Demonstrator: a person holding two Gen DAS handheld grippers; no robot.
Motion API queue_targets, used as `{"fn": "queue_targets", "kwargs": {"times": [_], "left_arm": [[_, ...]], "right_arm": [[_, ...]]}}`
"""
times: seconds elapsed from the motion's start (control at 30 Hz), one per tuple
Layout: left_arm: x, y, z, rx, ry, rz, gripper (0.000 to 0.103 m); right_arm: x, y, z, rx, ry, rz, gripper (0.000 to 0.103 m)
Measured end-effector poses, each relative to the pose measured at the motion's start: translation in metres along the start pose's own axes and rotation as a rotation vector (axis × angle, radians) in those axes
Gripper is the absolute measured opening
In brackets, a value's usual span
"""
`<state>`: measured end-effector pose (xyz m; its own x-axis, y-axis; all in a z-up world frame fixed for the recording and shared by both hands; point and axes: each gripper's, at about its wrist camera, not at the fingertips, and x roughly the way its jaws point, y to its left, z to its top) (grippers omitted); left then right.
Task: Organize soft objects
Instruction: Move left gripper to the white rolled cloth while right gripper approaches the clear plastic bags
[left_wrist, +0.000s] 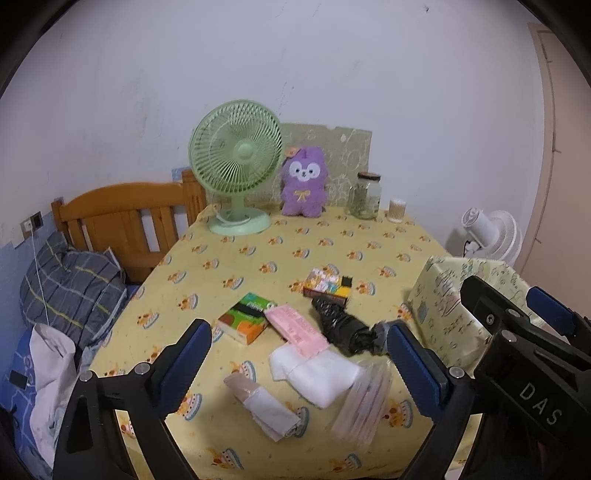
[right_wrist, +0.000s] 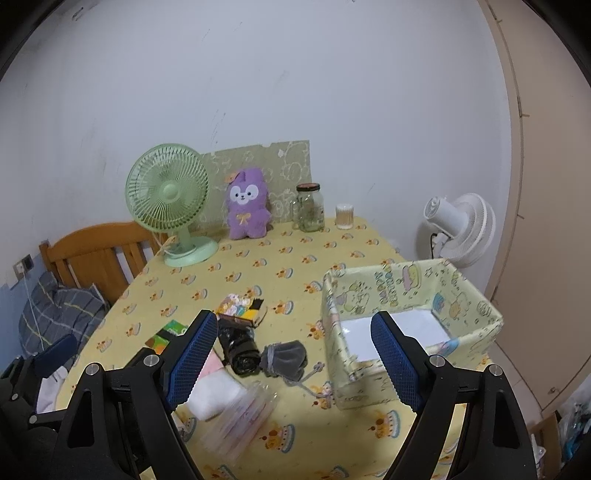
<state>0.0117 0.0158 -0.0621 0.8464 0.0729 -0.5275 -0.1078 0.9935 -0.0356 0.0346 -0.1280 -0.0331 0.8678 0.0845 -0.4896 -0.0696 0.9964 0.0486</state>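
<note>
**Yellow tabletop with scattered soft items and one open box**

Yellow patterned cloth is seen covering the tabletop, which is set against a pale wall. Two fans are counted: one green fan on the tabletop and one white fan beyond its far right corner. One purple plush toy, one glass jar and one small cotton-swab pot are lined up at the back. Near the front, two printed packets, one pink pack, one black roll, one grey pouch, one white folded cloth, one beige roll and one clear sleeve are gathered. One paper-covered box is placed open at the right. Both the left tongs and right tongs are held wide apart above these items, with nothing gripped.
</note>
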Motion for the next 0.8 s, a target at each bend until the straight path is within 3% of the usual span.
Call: {"fn": "queue_targets", "kwargs": {"times": [0.8], "left_arm": [[0.048,0.022,-0.059,-0.039,0.148,0.027,0.091]], "right_arm": [[0.051,0.027,-0.064,-0.040,0.119,0.025,0.086]]}}
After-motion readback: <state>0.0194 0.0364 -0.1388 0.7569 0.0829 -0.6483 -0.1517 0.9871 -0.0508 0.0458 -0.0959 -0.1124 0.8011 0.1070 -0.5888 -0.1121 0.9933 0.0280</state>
